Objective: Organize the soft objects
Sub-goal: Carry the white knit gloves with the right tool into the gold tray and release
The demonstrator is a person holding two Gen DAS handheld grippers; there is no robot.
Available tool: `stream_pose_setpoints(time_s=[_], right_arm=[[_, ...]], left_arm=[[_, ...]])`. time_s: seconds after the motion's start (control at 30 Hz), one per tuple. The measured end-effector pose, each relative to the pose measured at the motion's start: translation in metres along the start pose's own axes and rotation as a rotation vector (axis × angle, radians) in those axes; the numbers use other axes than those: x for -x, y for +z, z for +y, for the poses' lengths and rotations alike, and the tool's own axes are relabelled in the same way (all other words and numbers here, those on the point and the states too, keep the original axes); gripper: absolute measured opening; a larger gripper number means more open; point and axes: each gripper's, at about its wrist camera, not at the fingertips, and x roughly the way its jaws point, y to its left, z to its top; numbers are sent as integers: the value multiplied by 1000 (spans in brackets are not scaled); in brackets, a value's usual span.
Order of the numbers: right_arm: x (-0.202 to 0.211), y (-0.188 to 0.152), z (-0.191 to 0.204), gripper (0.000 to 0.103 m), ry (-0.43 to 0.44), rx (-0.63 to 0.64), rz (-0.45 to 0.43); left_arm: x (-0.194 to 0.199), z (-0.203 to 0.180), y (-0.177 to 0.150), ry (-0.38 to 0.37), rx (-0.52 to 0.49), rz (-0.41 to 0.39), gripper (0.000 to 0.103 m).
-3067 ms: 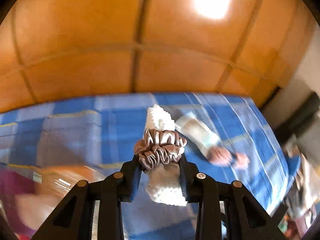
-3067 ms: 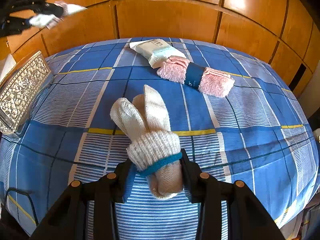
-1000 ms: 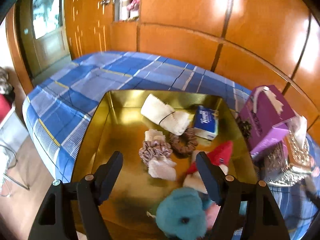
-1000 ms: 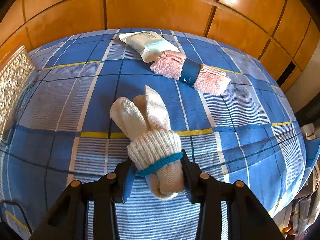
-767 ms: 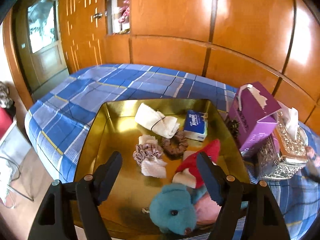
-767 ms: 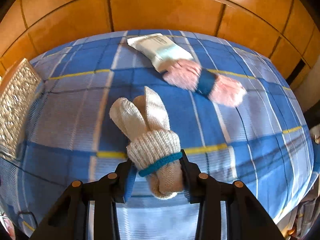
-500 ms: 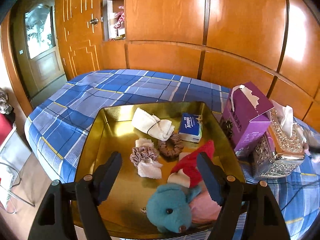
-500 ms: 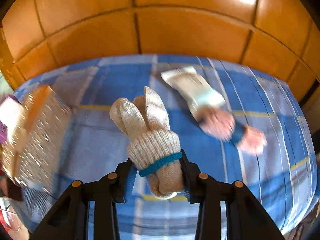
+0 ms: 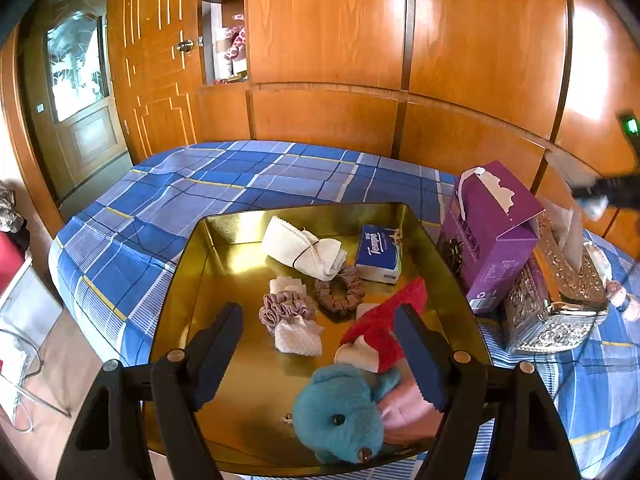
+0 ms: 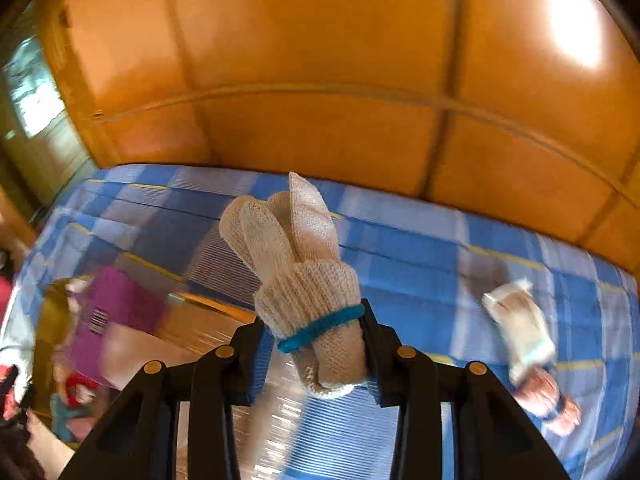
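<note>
Left wrist view alone is showing the gold metal tray [image 9: 208,264] under the spread, empty left gripper [image 9: 318,354]; right gripper [image 10: 310,346] is pinching a cream knitted glove bundle [image 10: 304,280].

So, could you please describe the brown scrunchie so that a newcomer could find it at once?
Look at the gold tray on the blue checked bed. Near its middle, the brown scrunchie lies flat between the tied white roll and the red hat. Unlike the pink scrunchie, it wraps nothing.
</note>
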Motion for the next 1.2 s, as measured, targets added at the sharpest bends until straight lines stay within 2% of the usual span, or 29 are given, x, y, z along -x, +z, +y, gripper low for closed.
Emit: stream_pose_setpoints(time_s=[0.23,0.37,0.6,0.73,0.93,1.2], right_arm=[[12,14,85,38,222,137,-60],[22,4,134,38,328,234,-78],[25,-28,185,38,461,384,-54],[14,-56,206,38,478,447,8],[-10,-85,226,38,455,499,101],[-45,-103,268,38,331,557,137]], left_arm=[[-3,1,-3,3,1,6,78],[-2,3,-4,7,4,5,78],[-1,12,-5,31,13,-1,78],[3,25,-3,73,45,-22,78],[7,41,-1,103,81,-39,78],[5,43,-1,94,92,-36,78]])
